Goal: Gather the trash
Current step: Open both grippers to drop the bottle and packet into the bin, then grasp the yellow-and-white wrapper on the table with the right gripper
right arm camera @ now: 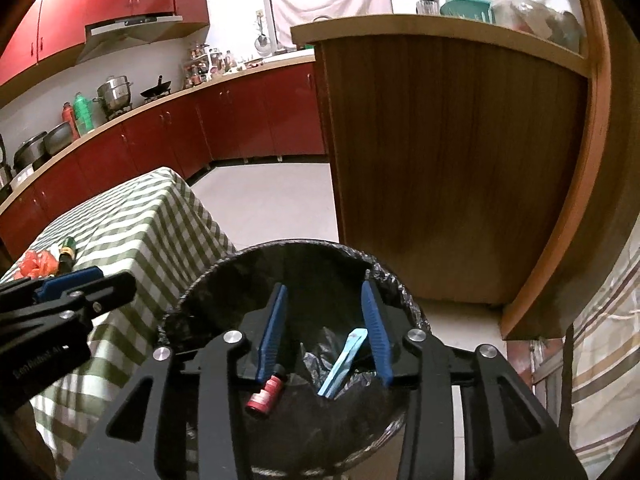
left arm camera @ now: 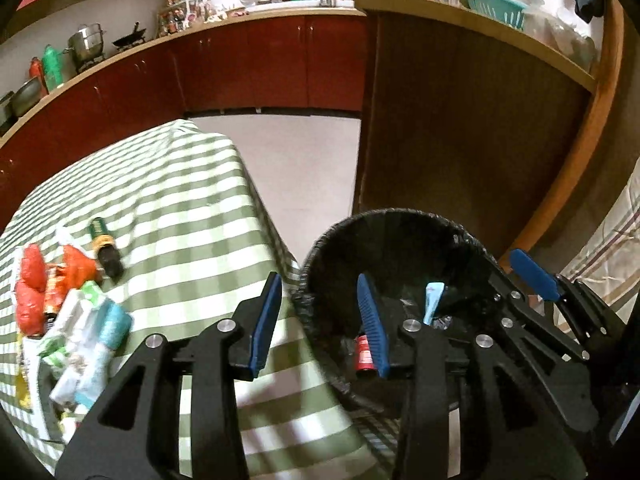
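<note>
Faint lettering on left gripper, unreadable

Steel pot on red-cabinet counter

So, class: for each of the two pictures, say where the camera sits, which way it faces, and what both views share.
Left wrist: sits on the left tongs, looking down over the checked table edge and bin; right tongs show too.
Right wrist: sits on the right tongs, looking down into the bin; left tongs show at the left edge.
Shared: bin, red bottle, blue strip, table, kitchen cabinets.
</note>
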A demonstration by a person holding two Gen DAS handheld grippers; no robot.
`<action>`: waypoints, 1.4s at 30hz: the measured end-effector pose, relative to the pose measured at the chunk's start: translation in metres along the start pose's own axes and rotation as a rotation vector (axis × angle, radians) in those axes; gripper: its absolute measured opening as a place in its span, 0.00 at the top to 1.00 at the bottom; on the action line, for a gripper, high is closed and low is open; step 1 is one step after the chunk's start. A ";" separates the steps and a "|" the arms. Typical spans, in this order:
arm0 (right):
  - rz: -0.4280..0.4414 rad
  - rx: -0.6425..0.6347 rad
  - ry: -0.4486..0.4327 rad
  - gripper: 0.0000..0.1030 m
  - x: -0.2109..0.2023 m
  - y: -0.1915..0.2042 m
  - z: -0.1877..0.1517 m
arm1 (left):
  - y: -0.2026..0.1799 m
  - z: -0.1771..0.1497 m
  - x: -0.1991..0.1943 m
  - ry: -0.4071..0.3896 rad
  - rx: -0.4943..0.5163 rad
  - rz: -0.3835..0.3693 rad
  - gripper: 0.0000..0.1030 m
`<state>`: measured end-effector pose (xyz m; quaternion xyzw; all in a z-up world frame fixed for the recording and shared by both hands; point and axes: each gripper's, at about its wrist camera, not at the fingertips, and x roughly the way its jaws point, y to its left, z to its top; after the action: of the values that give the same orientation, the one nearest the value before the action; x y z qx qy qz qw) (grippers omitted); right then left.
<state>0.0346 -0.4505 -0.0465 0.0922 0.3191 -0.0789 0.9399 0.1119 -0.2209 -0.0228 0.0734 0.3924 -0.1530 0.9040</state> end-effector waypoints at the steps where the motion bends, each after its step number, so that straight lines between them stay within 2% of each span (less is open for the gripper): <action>1: 0.003 -0.002 -0.002 0.62 -0.004 0.003 0.000 | 0.003 -0.002 -0.005 -0.005 -0.004 0.003 0.63; 10: 0.069 -0.043 -0.004 0.59 -0.029 0.050 -0.002 | 0.071 -0.016 -0.048 -0.040 -0.069 0.075 0.60; 18: 0.159 -0.118 -0.004 0.56 -0.051 0.115 -0.013 | 0.137 -0.046 -0.087 -0.057 -0.128 0.179 0.52; 28: 0.273 -0.232 0.018 0.52 -0.073 0.195 -0.044 | 0.212 -0.086 -0.121 -0.048 -0.228 0.296 0.43; 35: 0.347 -0.304 0.042 0.51 -0.084 0.234 -0.067 | 0.246 -0.114 -0.133 -0.027 -0.289 0.354 0.42; 42: 0.363 -0.362 0.068 0.51 -0.080 0.256 -0.088 | 0.265 -0.132 -0.139 -0.012 -0.326 0.381 0.42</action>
<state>-0.0267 -0.1753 -0.0342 -0.0192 0.3375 0.1527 0.9287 0.0202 0.0921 -0.0078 -0.0017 0.3855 0.0852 0.9188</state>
